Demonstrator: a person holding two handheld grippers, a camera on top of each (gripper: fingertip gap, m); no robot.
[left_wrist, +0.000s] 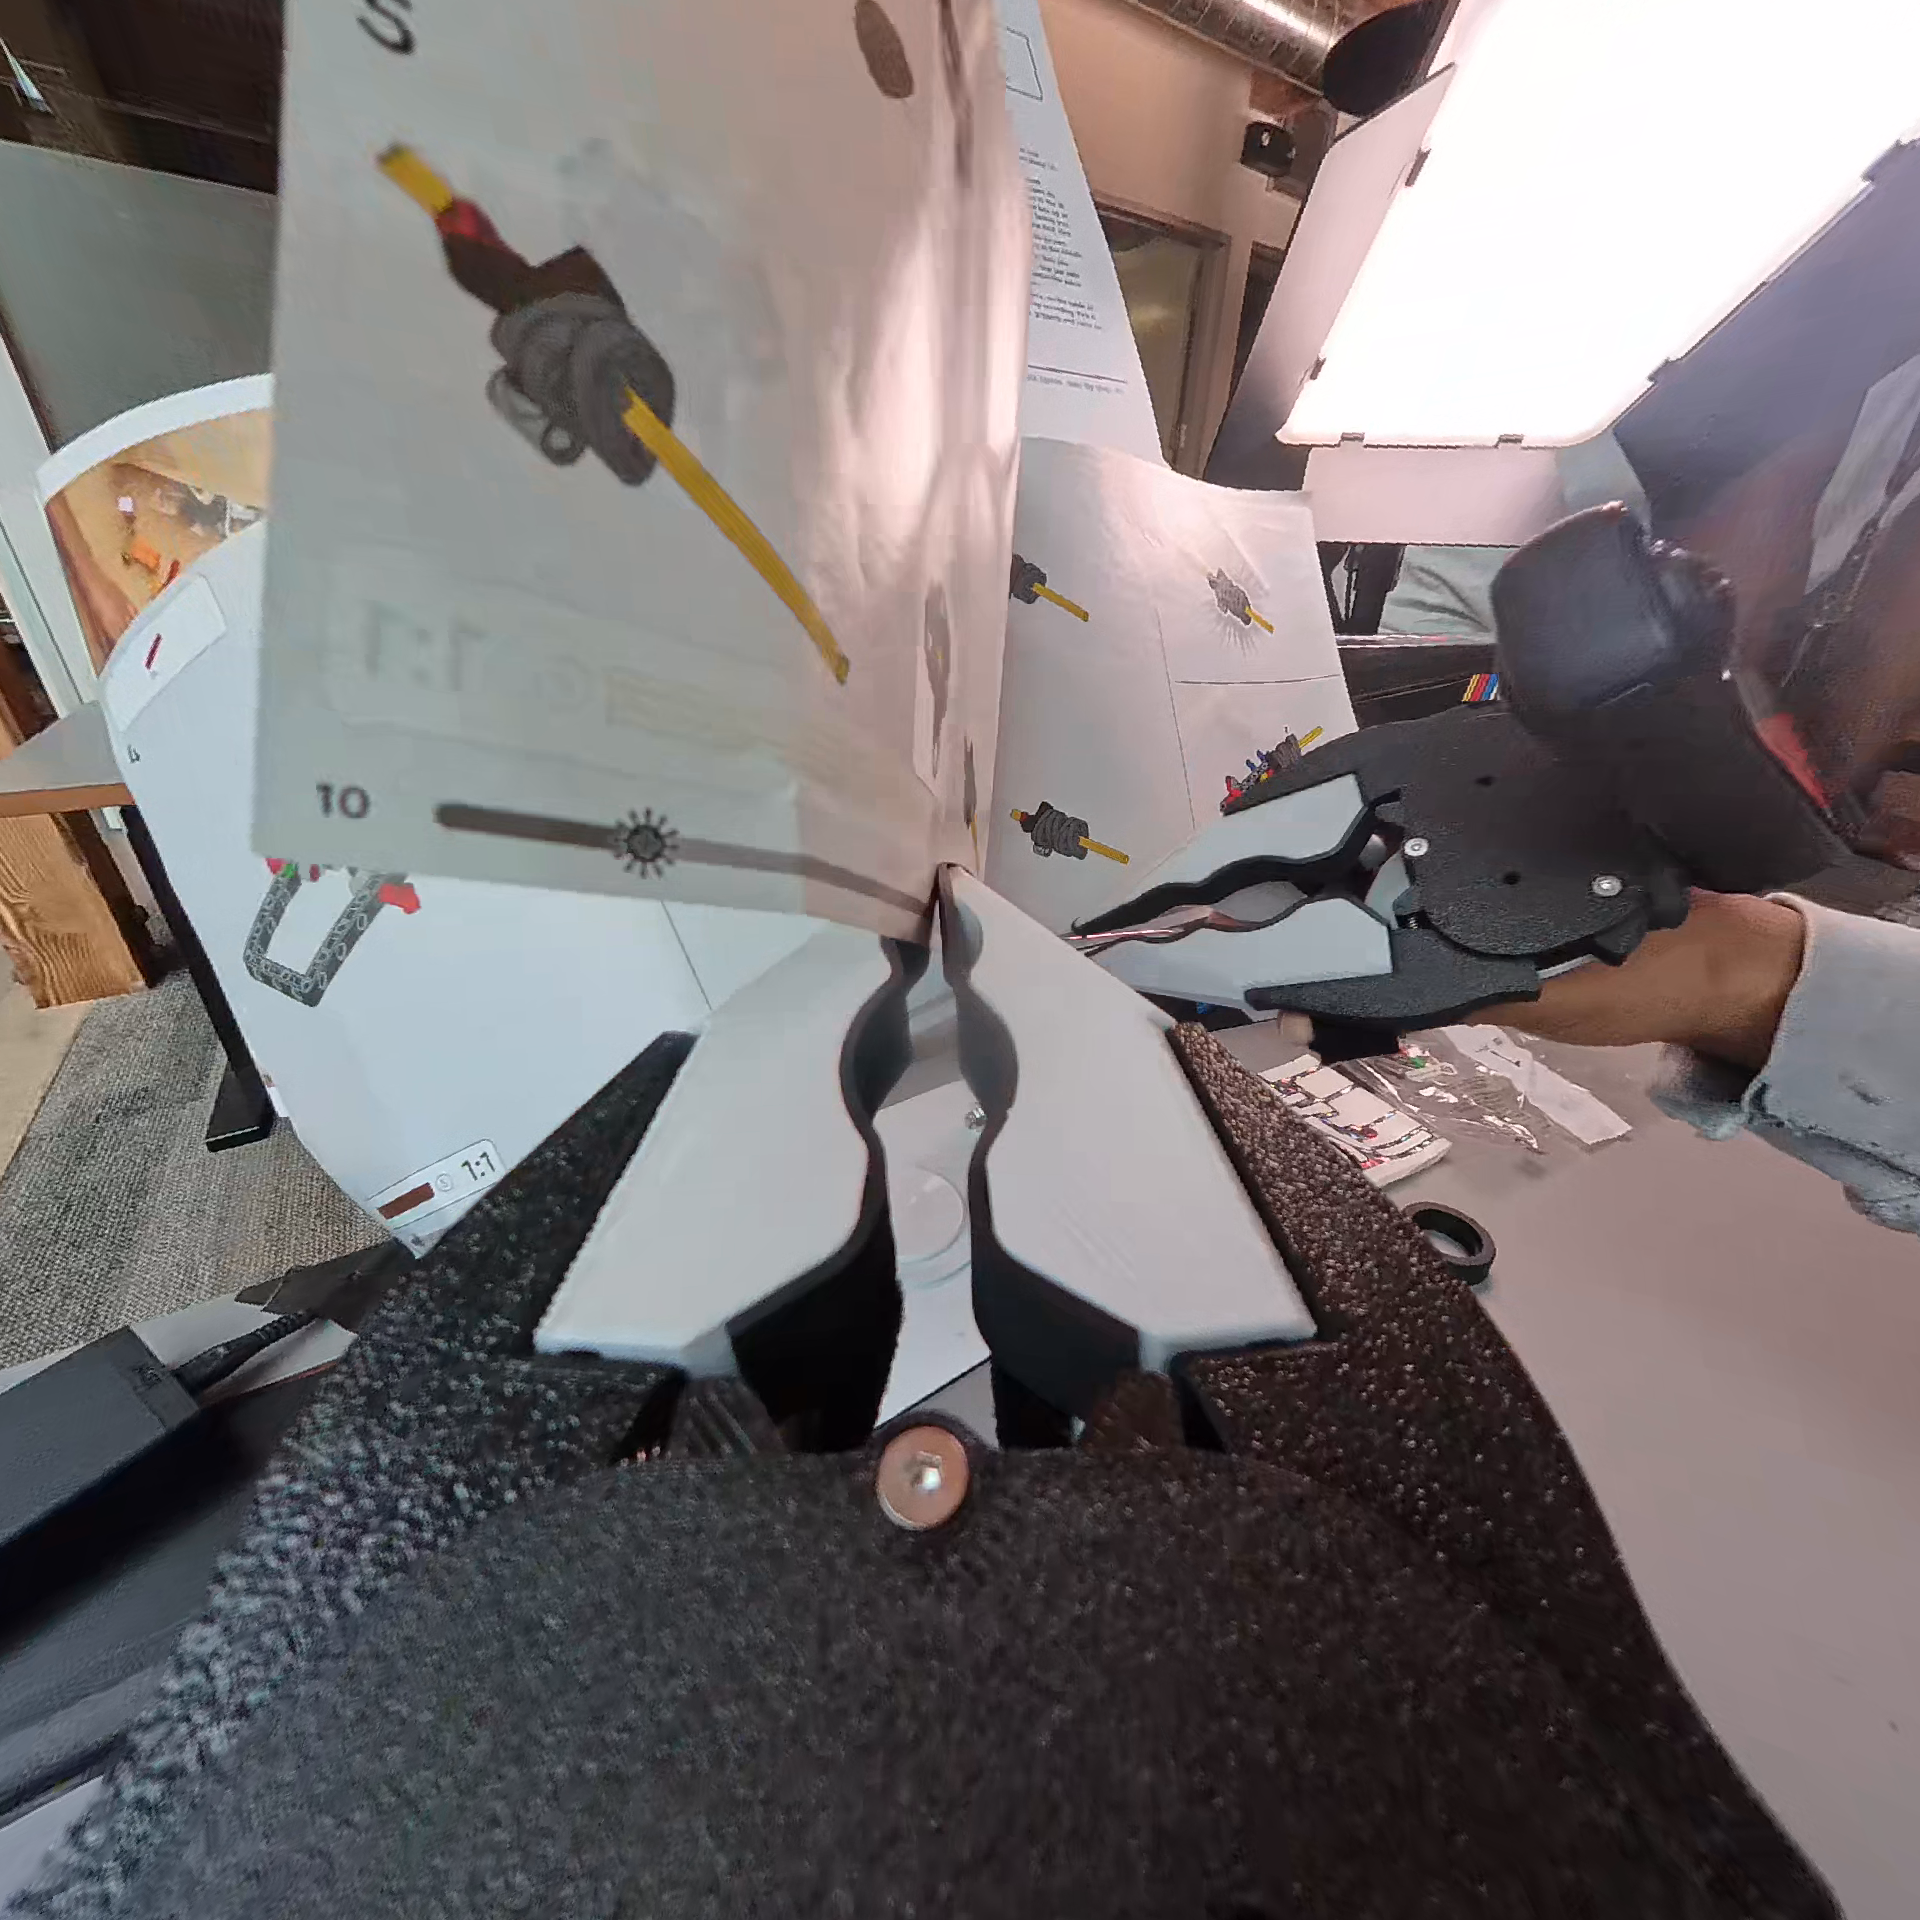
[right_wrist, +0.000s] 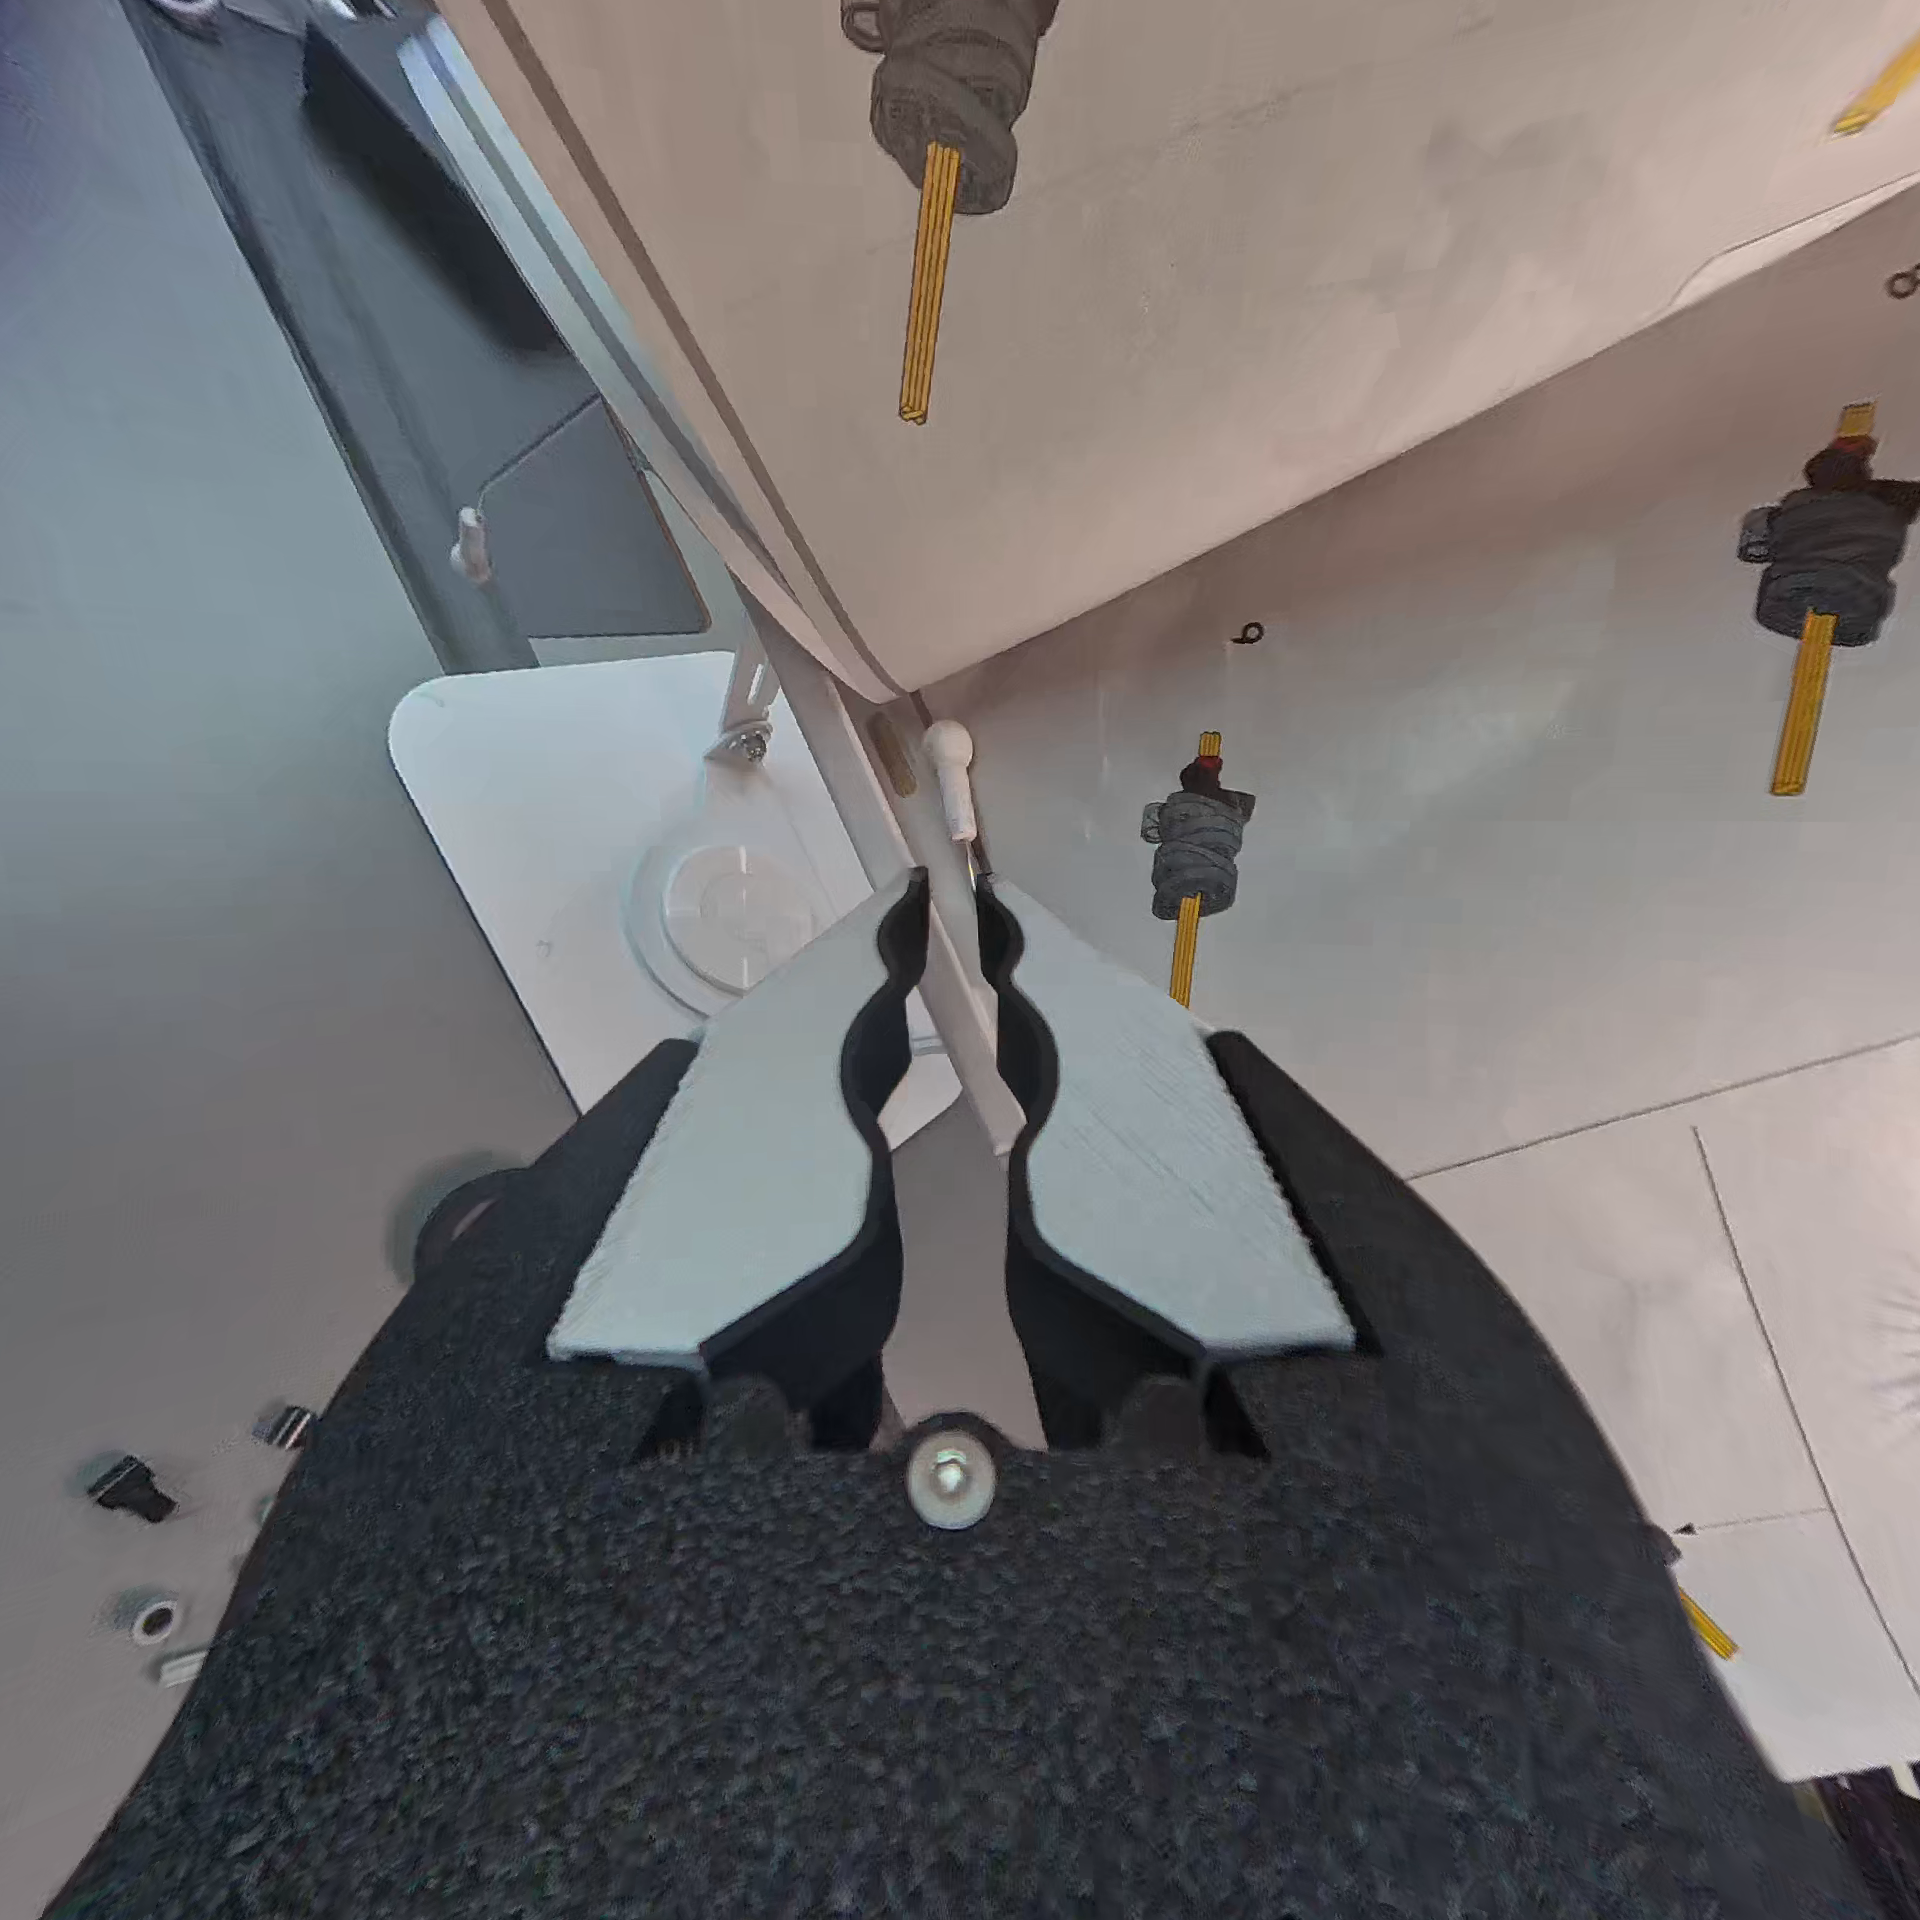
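My left gripper (left_wrist: 940, 878) is shut on the lower corner of a page (left_wrist: 644, 468) of an illustrated instruction booklet and holds that page raised. The booklet leans on a white stand (right_wrist: 540, 790) on the grey table. My right gripper (right_wrist: 951, 883) is shut on a thin white bar (right_wrist: 961, 997) of that stand, just below a white knob-ended peg (right_wrist: 951, 764). It lies beside the open booklet pages (right_wrist: 1455, 831). The right gripper also shows in the left wrist view (left_wrist: 1081, 925), held by a hand, jaws together, just right of my left fingertips.
A small black ring (left_wrist: 1449, 1242) and clear bags of parts (left_wrist: 1455, 1091) lie on the table (left_wrist: 1662, 1455) at right. A black power brick (left_wrist: 83, 1423) sits at left. Small loose parts (right_wrist: 130, 1491) lie at lower left in the right wrist view. A bright light panel (left_wrist: 1610, 208) stands behind.
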